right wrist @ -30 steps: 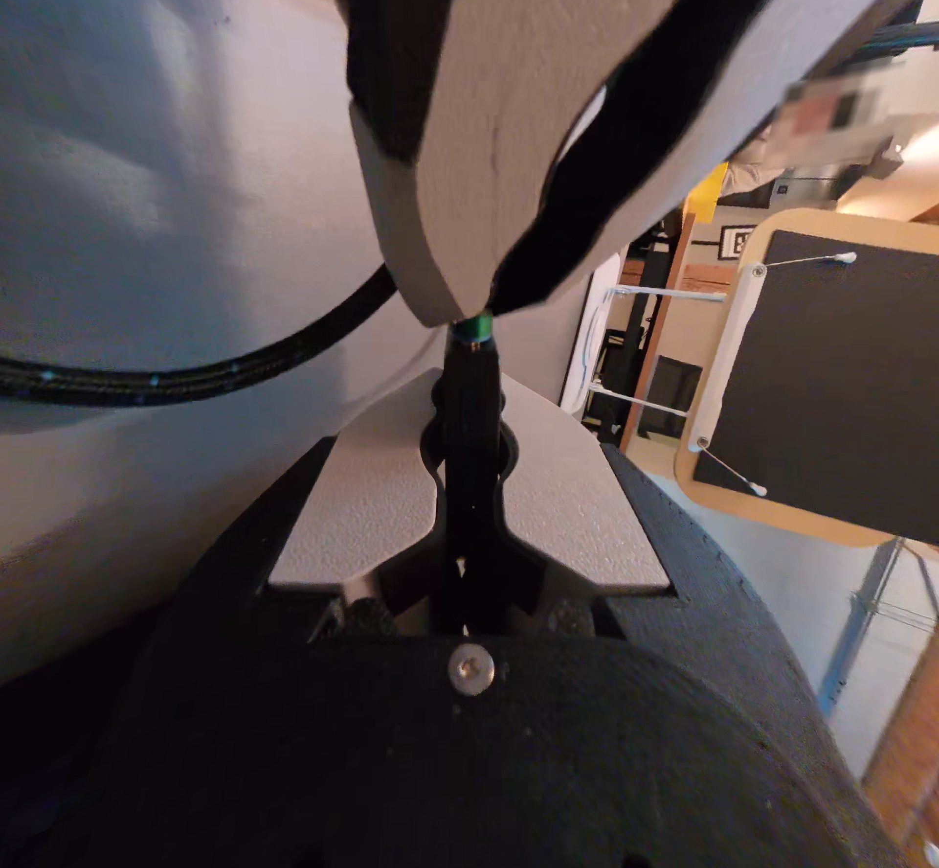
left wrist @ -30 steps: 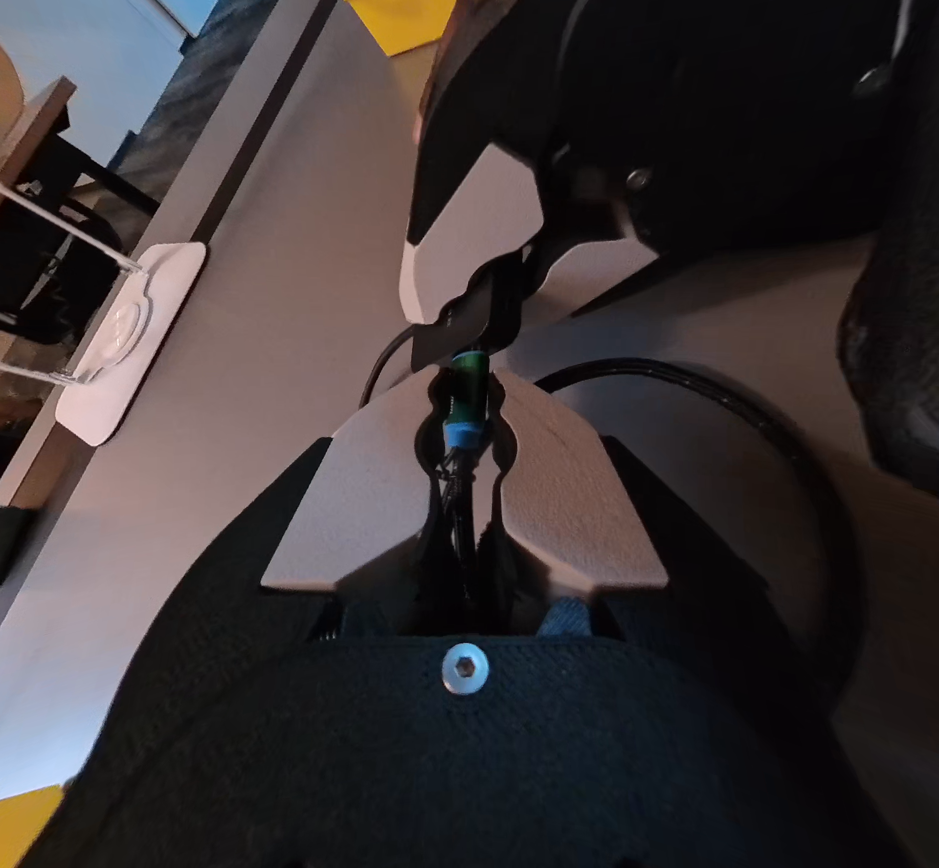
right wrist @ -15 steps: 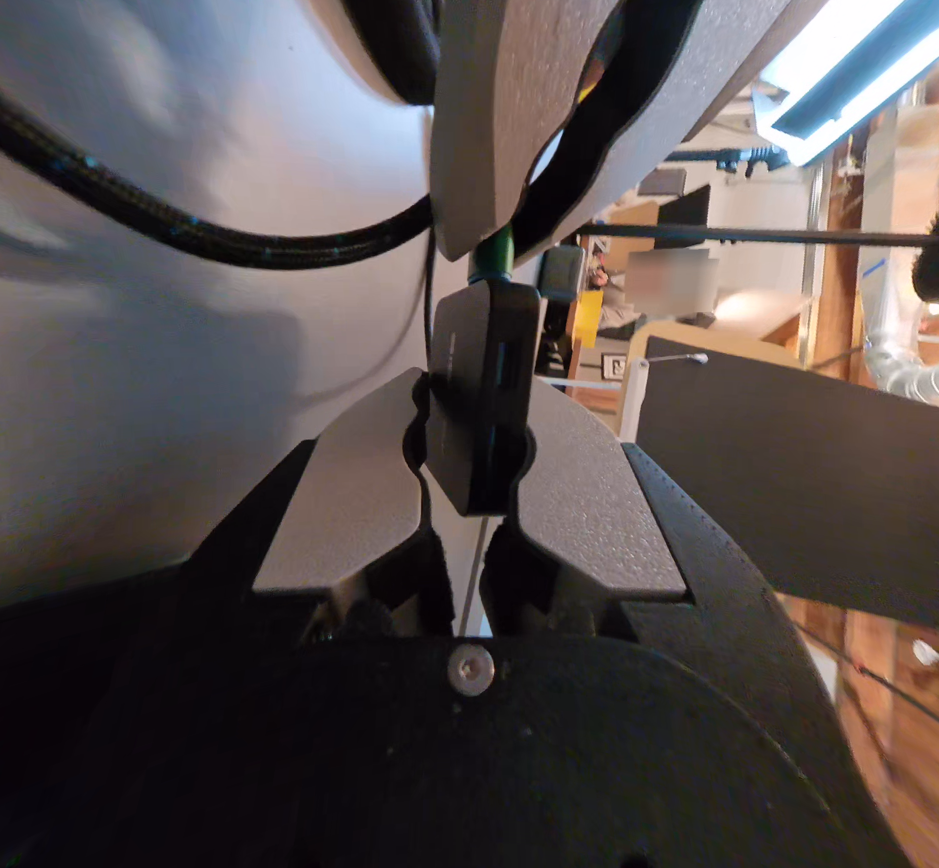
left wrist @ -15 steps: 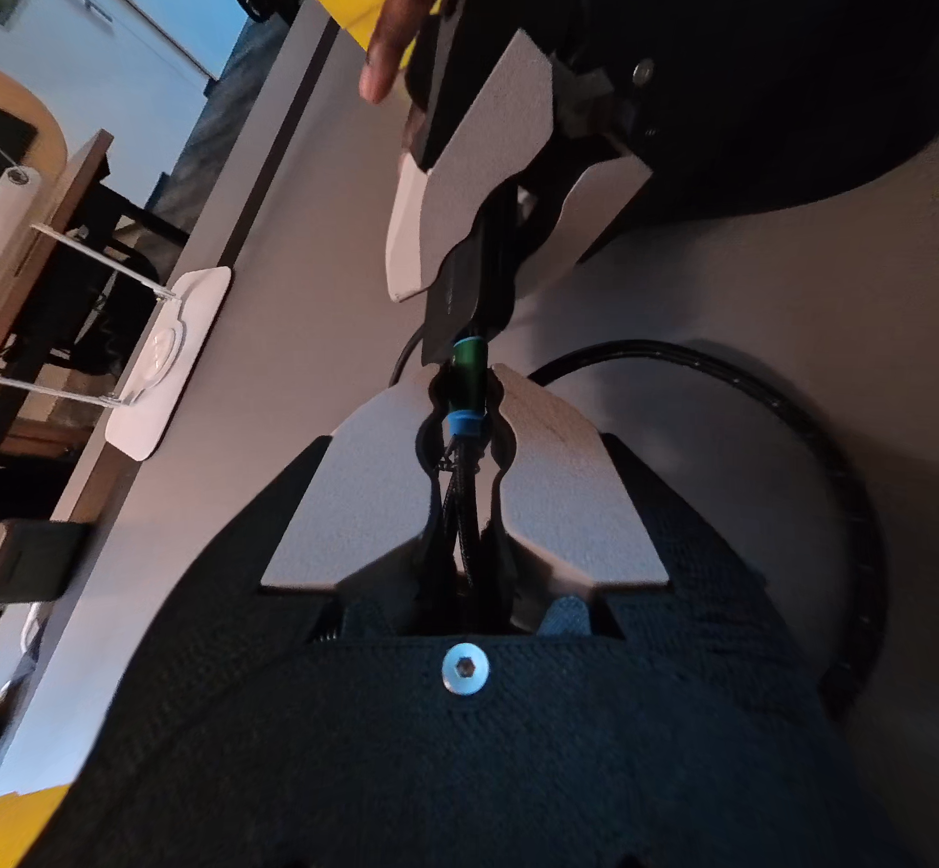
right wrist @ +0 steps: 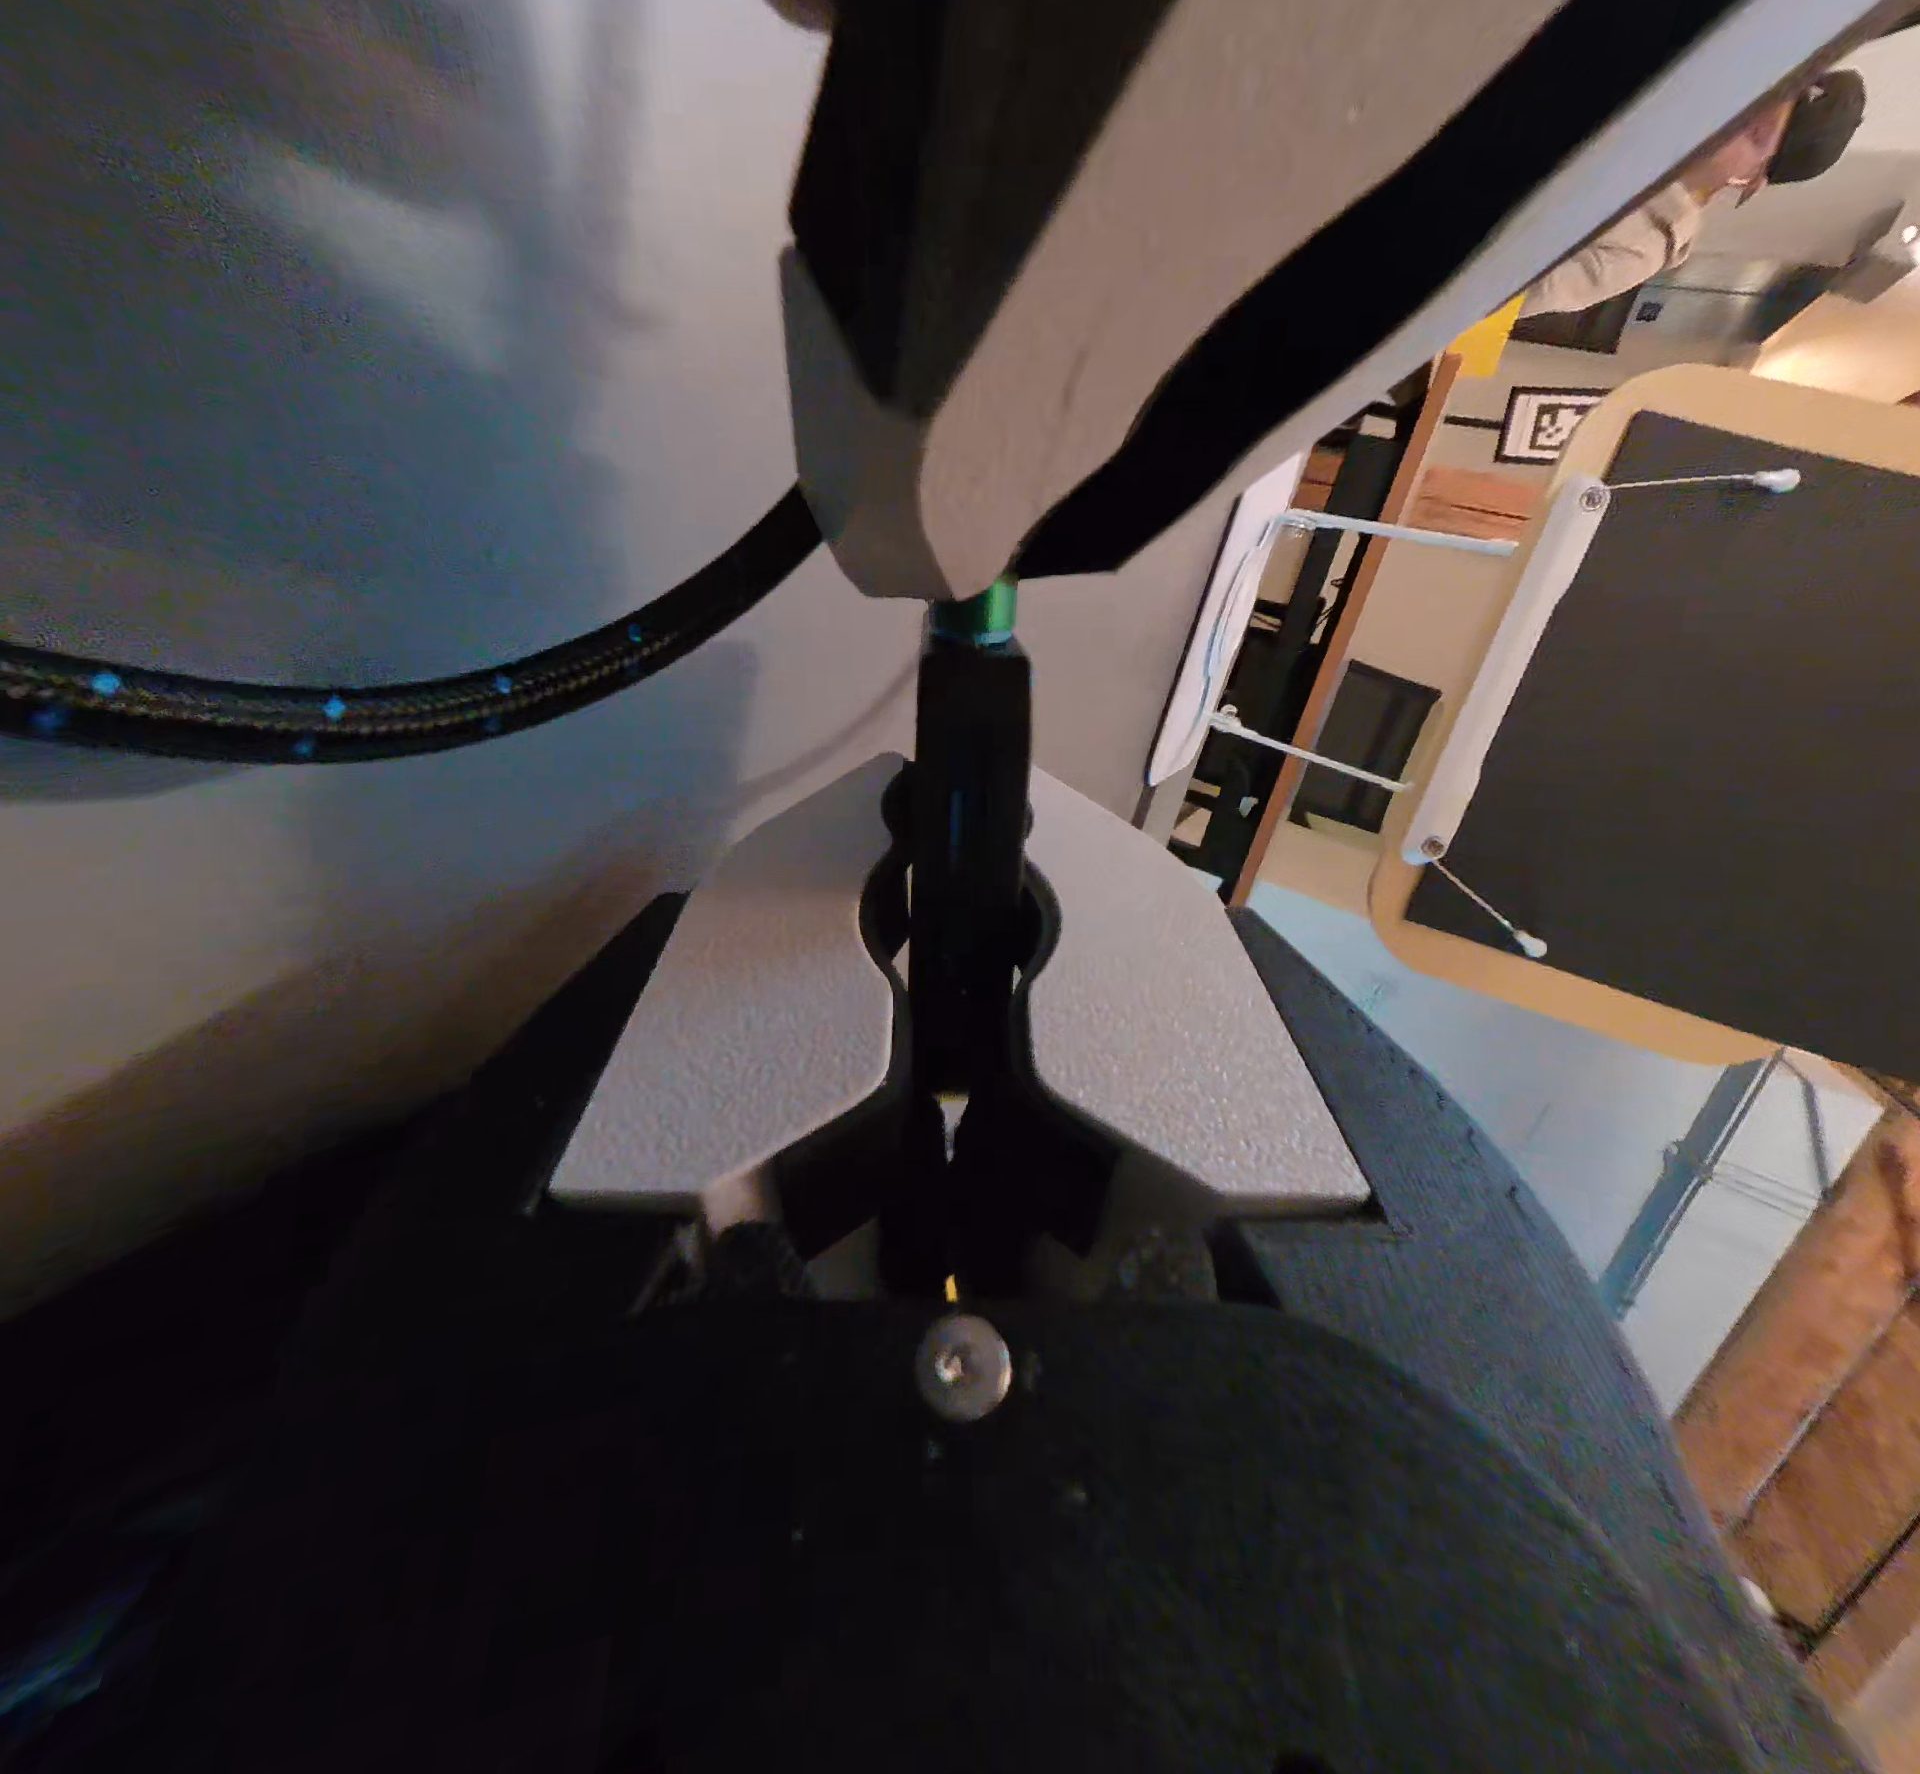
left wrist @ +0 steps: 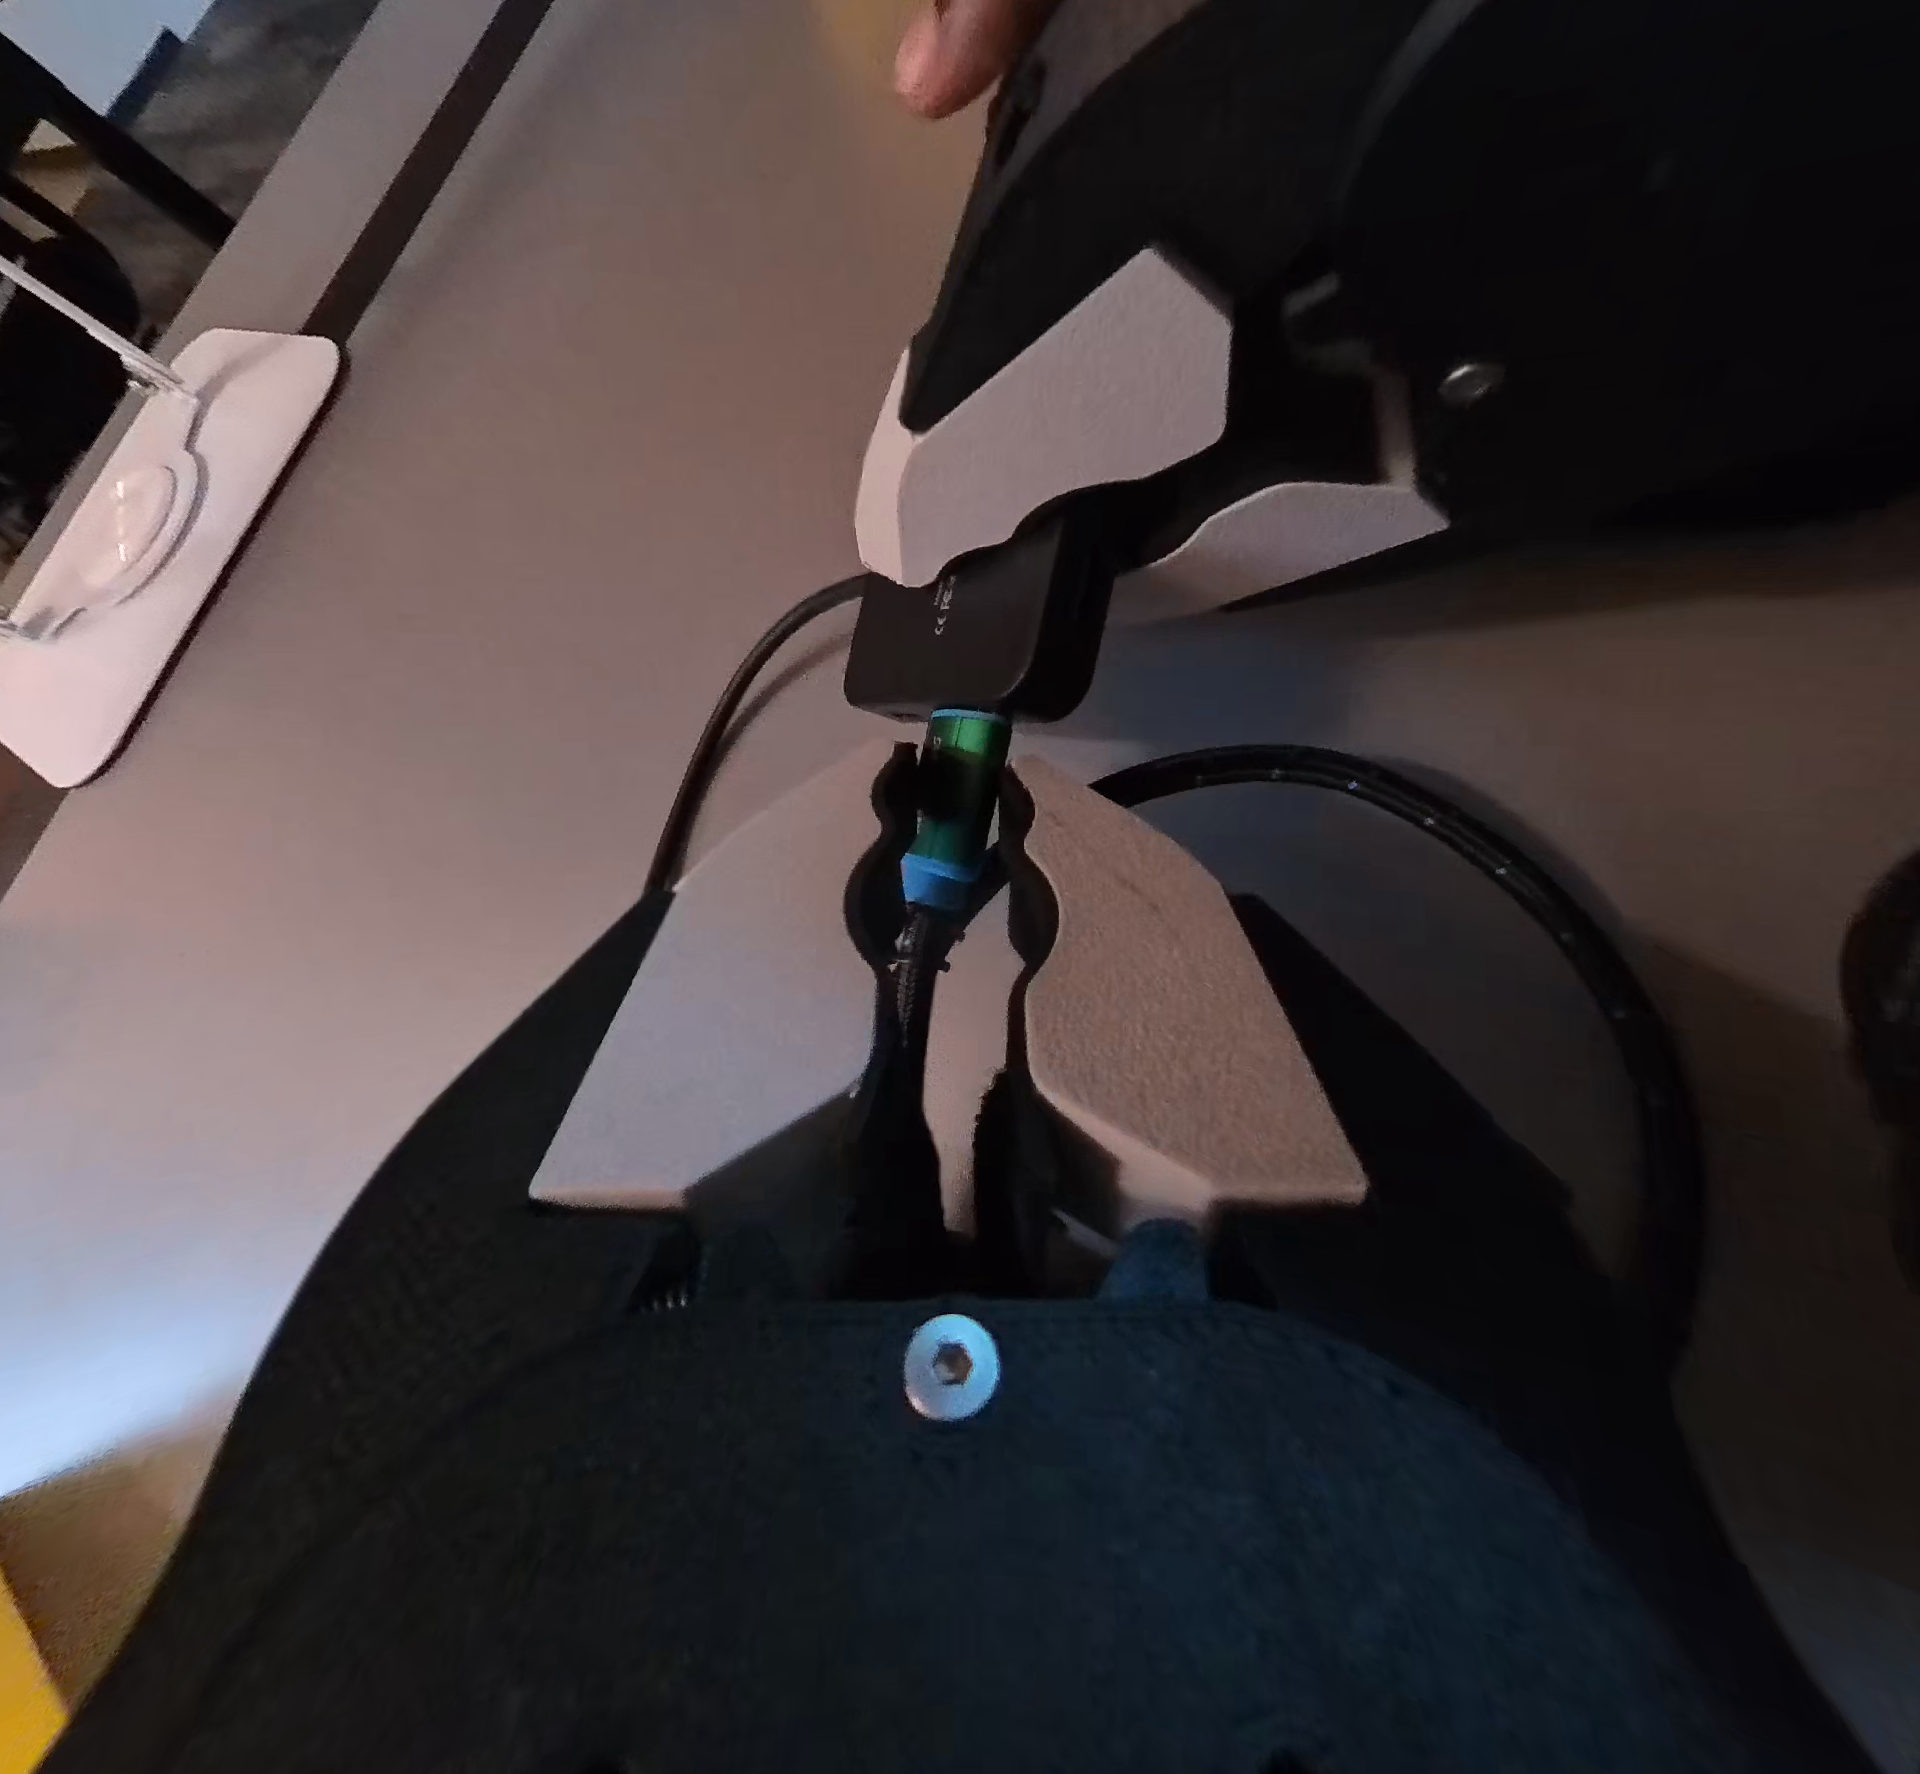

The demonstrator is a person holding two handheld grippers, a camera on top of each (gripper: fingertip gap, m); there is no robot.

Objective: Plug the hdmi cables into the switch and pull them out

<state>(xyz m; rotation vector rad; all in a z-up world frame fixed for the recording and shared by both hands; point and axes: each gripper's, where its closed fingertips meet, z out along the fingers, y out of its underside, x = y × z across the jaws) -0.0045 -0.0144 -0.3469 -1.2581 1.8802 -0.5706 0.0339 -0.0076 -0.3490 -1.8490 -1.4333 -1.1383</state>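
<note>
In the left wrist view my left gripper (left wrist: 956,774) is shut on the green and blue HDMI plug (left wrist: 958,794). The plug's green end sits against the edge of the small black switch (left wrist: 966,638). My right gripper (left wrist: 1039,561) comes in from the upper right and is shut on the switch. In the right wrist view my right gripper (right wrist: 961,784) grips the switch (right wrist: 971,748) edge-on. The green plug (right wrist: 985,604) shows just above it, under the left gripper's fingers (right wrist: 1039,353). The braided HDMI cable (right wrist: 416,716) curves off to the left.
The grey table (left wrist: 468,581) carries a white pad with a clear stand (left wrist: 156,540) at its left edge. A thin black lead (left wrist: 727,716) leaves the switch. The braided cable (left wrist: 1507,872) loops on the right. A person's finger (left wrist: 956,41) shows above. A black board (right wrist: 1714,737) stands beyond the table.
Both grippers kept their hold with the plug against the switch. The right gripper swung the switch face-on half a second ago and back edge-on now. More of the switch now shows in the left view.
</note>
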